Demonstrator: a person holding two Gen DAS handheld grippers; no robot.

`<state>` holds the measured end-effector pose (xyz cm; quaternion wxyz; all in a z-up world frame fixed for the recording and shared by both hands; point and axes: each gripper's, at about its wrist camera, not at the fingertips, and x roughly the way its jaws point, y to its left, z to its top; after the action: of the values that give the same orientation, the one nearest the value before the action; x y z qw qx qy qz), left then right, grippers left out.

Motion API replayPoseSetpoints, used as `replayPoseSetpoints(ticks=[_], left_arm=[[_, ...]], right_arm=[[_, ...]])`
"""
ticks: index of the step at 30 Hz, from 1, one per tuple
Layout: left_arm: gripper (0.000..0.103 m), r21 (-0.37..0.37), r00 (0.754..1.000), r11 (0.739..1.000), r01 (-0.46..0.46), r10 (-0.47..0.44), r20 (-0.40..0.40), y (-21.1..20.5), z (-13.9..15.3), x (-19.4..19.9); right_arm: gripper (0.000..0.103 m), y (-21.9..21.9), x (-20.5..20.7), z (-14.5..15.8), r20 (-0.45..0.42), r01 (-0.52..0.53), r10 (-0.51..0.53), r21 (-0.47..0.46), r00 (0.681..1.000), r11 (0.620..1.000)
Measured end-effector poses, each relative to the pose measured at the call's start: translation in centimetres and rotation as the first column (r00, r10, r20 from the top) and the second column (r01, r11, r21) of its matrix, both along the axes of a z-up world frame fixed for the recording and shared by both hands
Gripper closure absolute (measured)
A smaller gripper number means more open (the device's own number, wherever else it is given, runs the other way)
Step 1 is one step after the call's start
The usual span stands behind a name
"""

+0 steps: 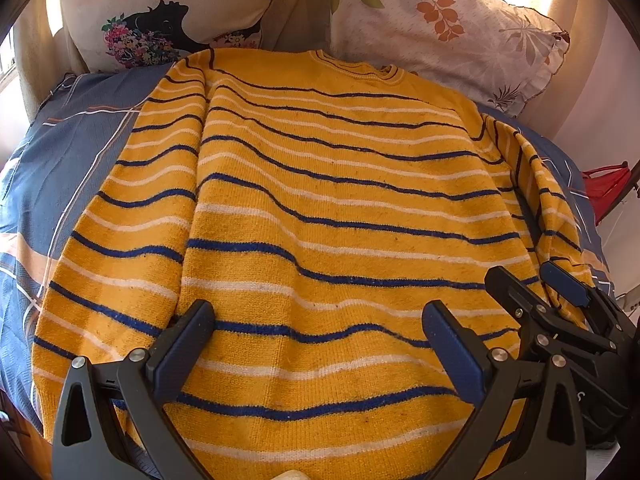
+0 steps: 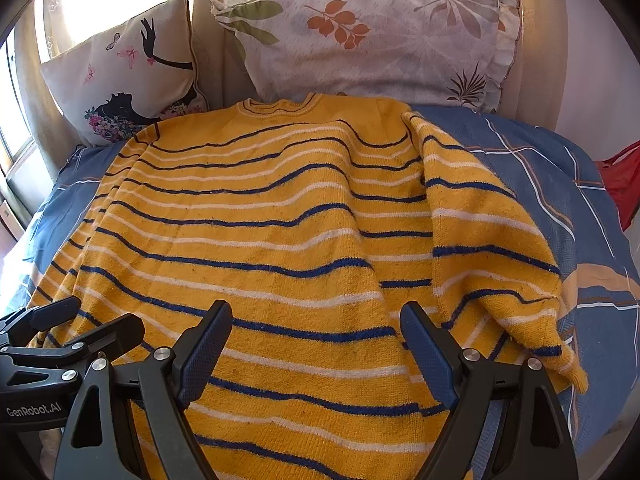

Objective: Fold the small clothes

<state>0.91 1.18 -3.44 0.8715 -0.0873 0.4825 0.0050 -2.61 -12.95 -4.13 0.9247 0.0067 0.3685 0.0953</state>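
Observation:
A yellow sweater [image 1: 320, 200] with blue and white stripes lies flat on the bed, collar at the far end. It also shows in the right wrist view [image 2: 260, 232]. Its left sleeve [image 1: 120, 220] lies along the body. Its right sleeve [image 2: 492, 248] lies rumpled beside the body. My left gripper [image 1: 320, 336] is open and empty, hovering over the sweater's lower part. My right gripper [image 2: 316, 340] is open and empty, also over the lower part, to the right of the left one. Each gripper shows in the other's view: the right gripper [image 1: 536, 292], the left gripper [image 2: 92, 320].
The bed has a blue patterned sheet [image 2: 560, 184]. Two pillows lean at the head: a floral leaf one [image 2: 368, 40] and one with a black silhouette print [image 2: 124, 76]. A red object [image 2: 624, 184] sits off the bed's right side.

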Motion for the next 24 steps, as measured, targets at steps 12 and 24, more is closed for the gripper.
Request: replayPoseSetpoints(ticks=[12,24], left_arm=[[0.000,-0.011,1.000,1.000,-0.001,0.000,-0.015,0.2,-0.7,0.2],[0.000,-0.012,1.000,1.000,0.001,-0.001,-0.028,0.2,-1.3,0.5]], right_arm=[[0.014,-0.1,0.1,-0.2,-0.003,0.006,-0.006,-0.001,1.000,1.000],[0.014,-0.9,0.3,-0.2,-0.001,0.029,-0.029,0.003,1.000,1.000]])
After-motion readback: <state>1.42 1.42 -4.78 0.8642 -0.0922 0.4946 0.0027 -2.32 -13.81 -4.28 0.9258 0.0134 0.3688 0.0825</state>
